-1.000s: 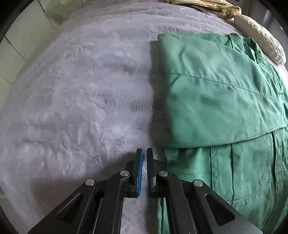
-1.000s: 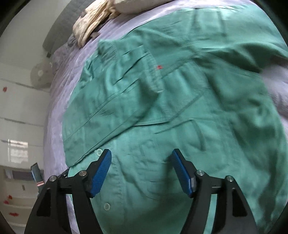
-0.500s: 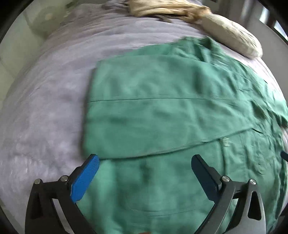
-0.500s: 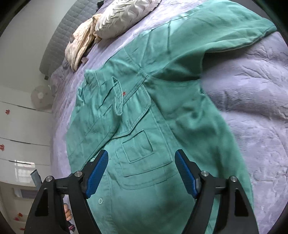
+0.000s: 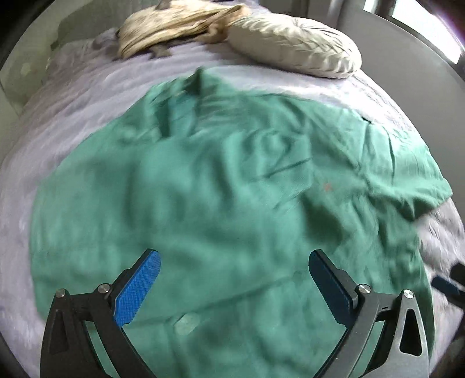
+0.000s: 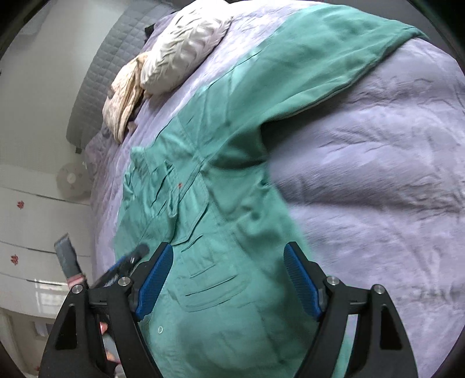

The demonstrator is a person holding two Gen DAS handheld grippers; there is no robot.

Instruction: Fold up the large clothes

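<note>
A large green button-up shirt (image 5: 221,197) lies face up on the bed, its left side folded in over the body. It also shows in the right wrist view (image 6: 221,221), with one sleeve (image 6: 314,67) stretched out flat to the far right. My left gripper (image 5: 234,276) is open and empty above the shirt's lower front. My right gripper (image 6: 226,279) is open and empty above the chest pocket. The left gripper's tip shows at the left in the right wrist view (image 6: 128,261).
The shirt rests on a lilac plush bedspread (image 6: 377,180). A cream pillow (image 5: 293,49) and a beige crumpled cloth (image 5: 174,26) lie at the head of the bed. A grey headboard (image 6: 101,72) and white drawers (image 6: 35,221) stand beyond.
My left gripper opened and swung from the shirt's left edge to over its middle. My right gripper moved back, bringing the outstretched sleeve and bare bedspread into view.
</note>
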